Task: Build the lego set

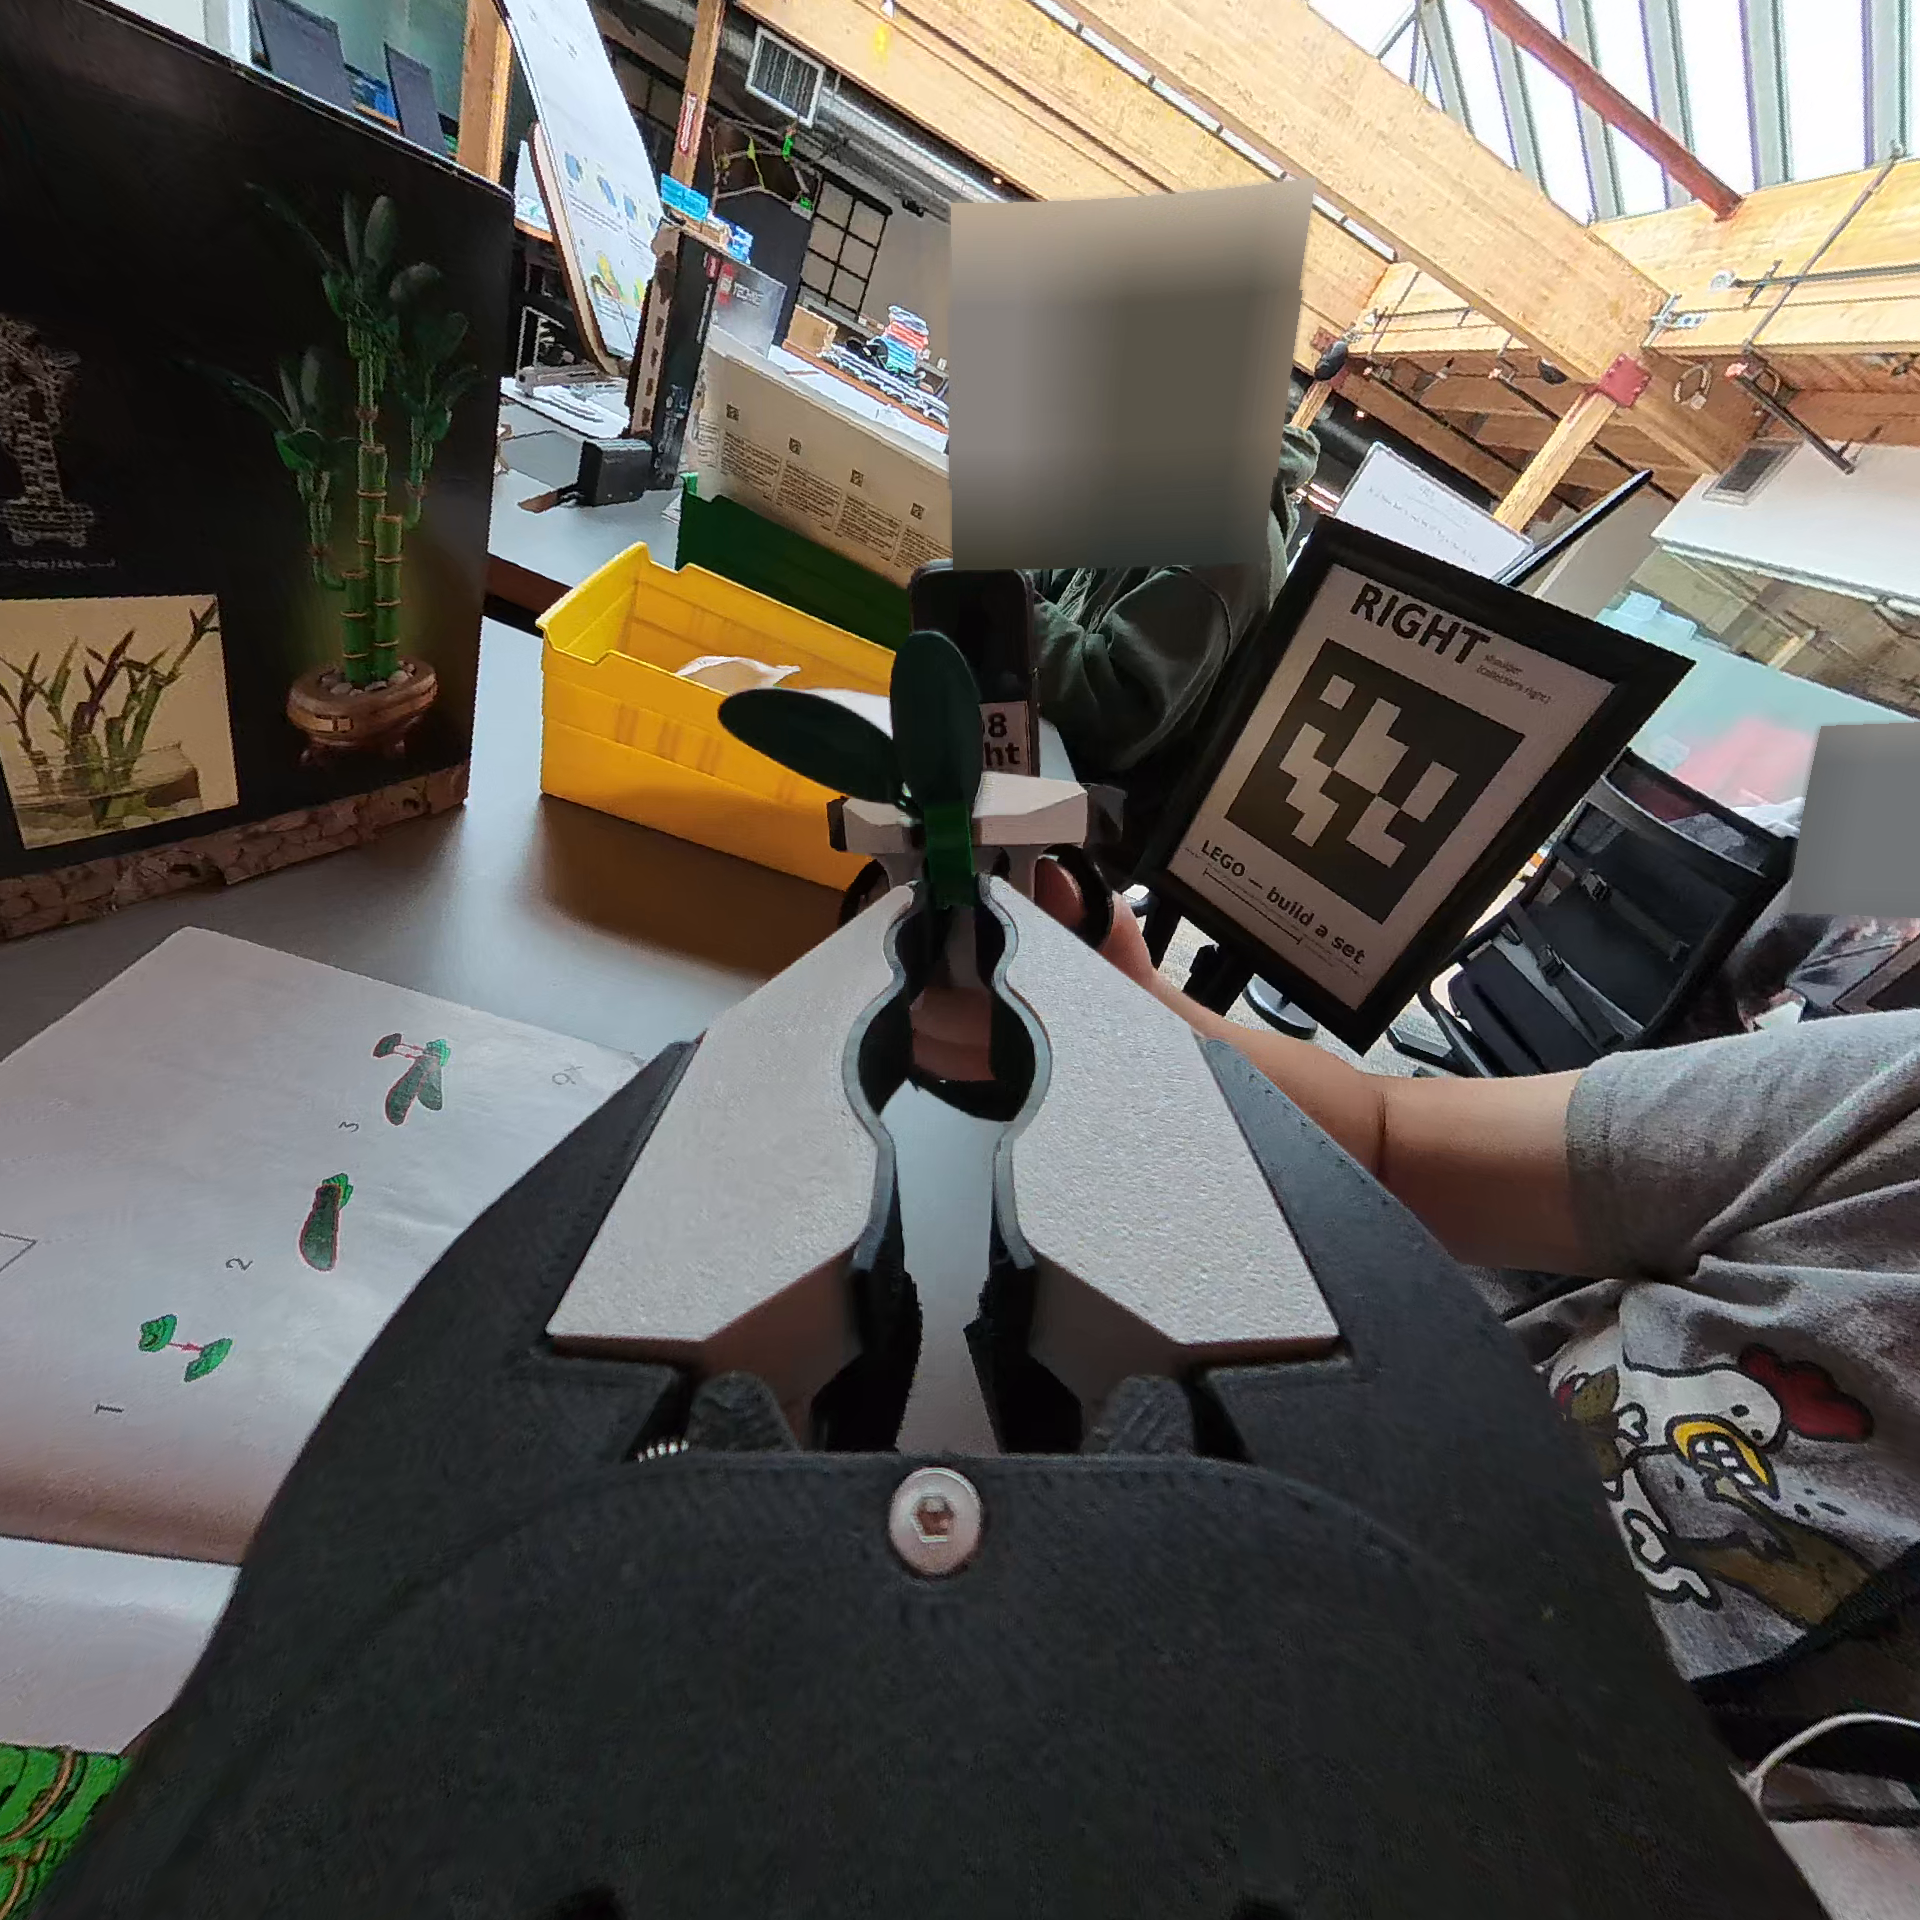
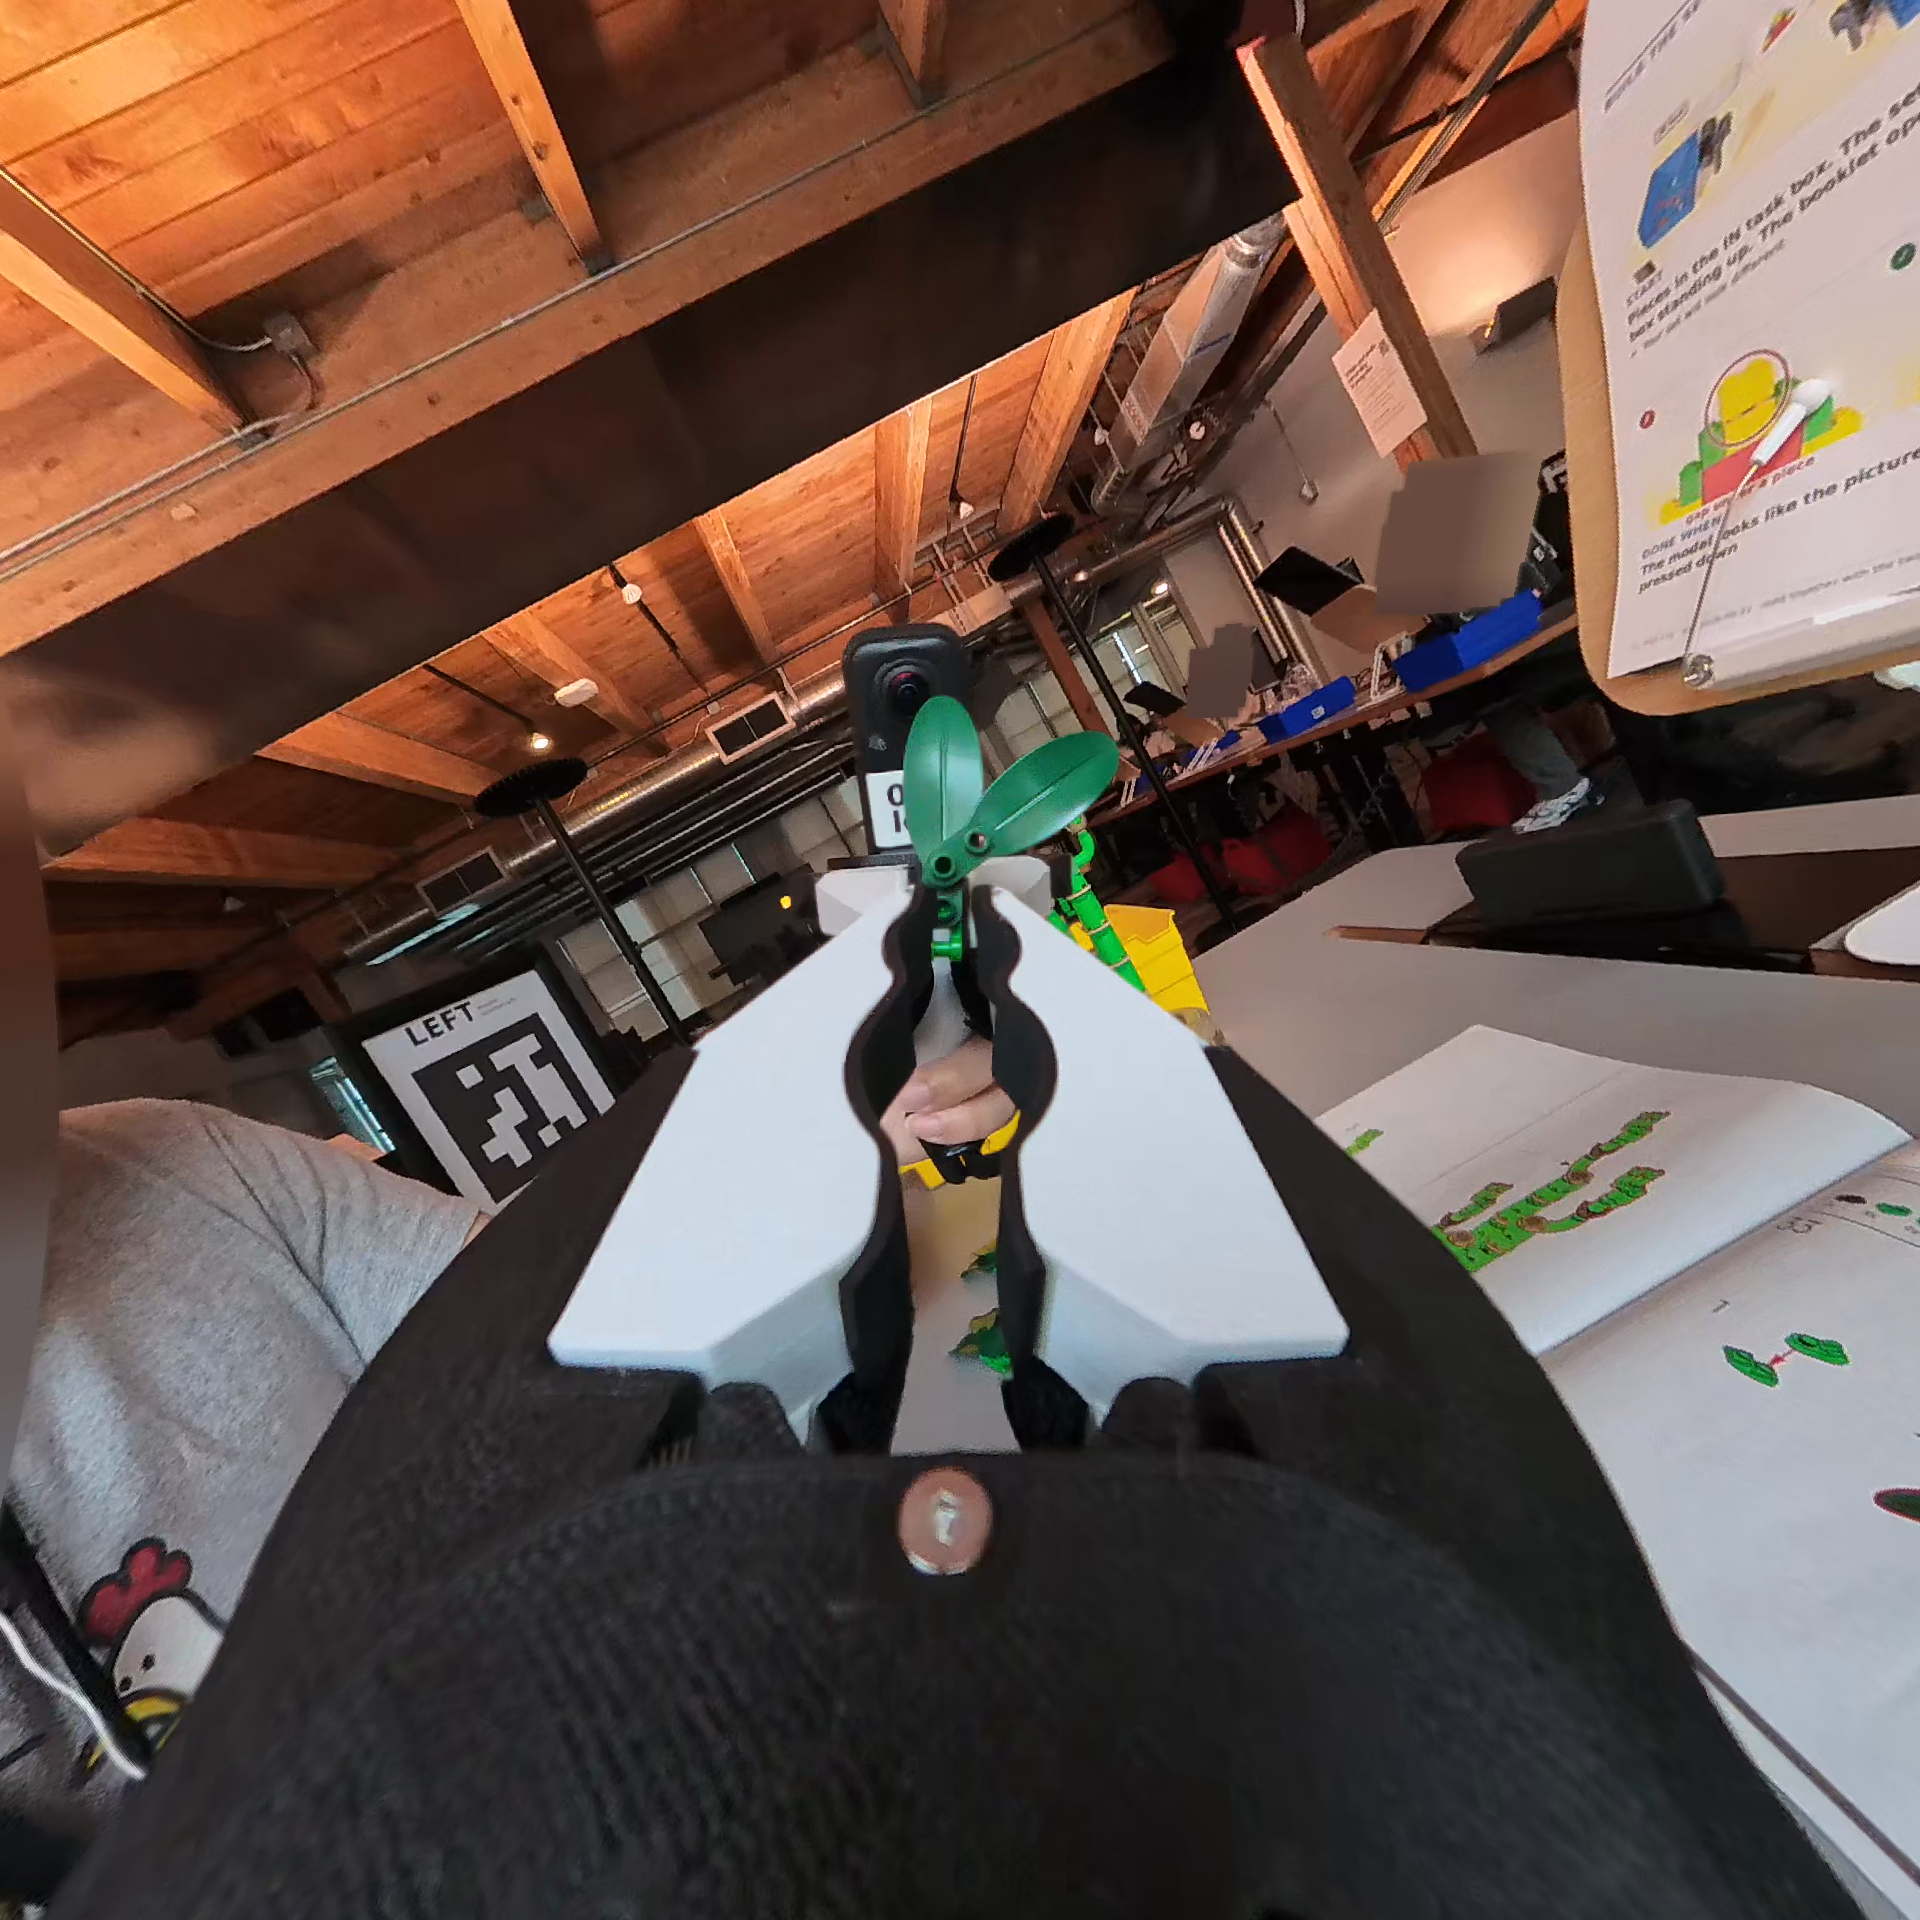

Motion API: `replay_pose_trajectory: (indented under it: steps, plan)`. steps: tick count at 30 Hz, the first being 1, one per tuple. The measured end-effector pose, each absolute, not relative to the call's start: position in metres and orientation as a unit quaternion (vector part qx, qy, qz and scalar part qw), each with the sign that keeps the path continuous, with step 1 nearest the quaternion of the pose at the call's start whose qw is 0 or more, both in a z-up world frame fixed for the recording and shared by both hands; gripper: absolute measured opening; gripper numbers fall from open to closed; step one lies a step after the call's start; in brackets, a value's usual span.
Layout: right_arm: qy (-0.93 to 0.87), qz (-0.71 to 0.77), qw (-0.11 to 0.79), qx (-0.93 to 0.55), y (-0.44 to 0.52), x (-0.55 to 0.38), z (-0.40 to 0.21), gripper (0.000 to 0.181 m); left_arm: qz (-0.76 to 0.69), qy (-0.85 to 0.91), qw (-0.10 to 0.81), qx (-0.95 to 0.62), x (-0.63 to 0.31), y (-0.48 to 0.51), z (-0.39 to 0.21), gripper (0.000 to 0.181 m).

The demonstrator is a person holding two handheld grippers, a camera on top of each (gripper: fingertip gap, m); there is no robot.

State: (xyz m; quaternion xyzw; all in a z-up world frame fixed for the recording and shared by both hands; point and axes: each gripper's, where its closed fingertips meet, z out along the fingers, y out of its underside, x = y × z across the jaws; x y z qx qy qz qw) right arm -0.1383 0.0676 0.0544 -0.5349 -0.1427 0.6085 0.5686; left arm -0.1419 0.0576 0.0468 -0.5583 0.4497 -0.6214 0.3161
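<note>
Left wrist view: left claw point(image 1: 948, 894) clenched on the bright green stem of a small leaf sprig point(image 1: 914, 748), held up in the air above the tabletop point(image 1: 499, 914). Right claw's pale tips right behind it, touching or nearly so (cannot tell). Instruction booklet point(image 1: 260, 1195) open below left, yellow bin point(image 1: 665, 727) beyond.

Right wrist view: right claw point(image 2: 948, 902) pinching the same sprig low on its stem, two dark leaves fanned above. Looks featherlight, stiff plastic, smooth. Leaves probably swivel on their clips, so best held by the stem, not the blades; hard squeeze could pop joints.
</note>
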Motion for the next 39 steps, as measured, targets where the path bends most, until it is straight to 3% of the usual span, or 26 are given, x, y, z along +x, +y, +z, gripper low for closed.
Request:
replay_pose_trajectory:
  steps: [5,15,22,26,39]
  plan:
    - [-0.148,0.622,0.546,-0.541,0.067,-0.141,0.050,0.011,-0.612,0.454,0.317,-0.565,-0.142,0.059,0.044,0.005]
    - [-0.162,0.633,0.533,-0.538,0.062,-0.147,0.049,0.005,-0.626,0.452,0.311,-0.554,-0.144,0.057,0.049,0.006]
    - [-0.184,0.617,0.534,-0.548,0.060,-0.153,0.046,0.005,-0.630,0.458,0.303,-0.549,-0.147,0.057,0.051,0.022]
    - [-0.199,0.603,0.535,-0.557,0.059,-0.158,0.042,0.005,-0.621,0.466,0.298,-0.555,-0.145,0.055,0.045,0.011]
    - [-0.214,0.605,0.525,-0.559,0.055,-0.161,0.041,0.005,-0.629,0.481,0.271,-0.547,-0.152,0.051,0.044,0.009]
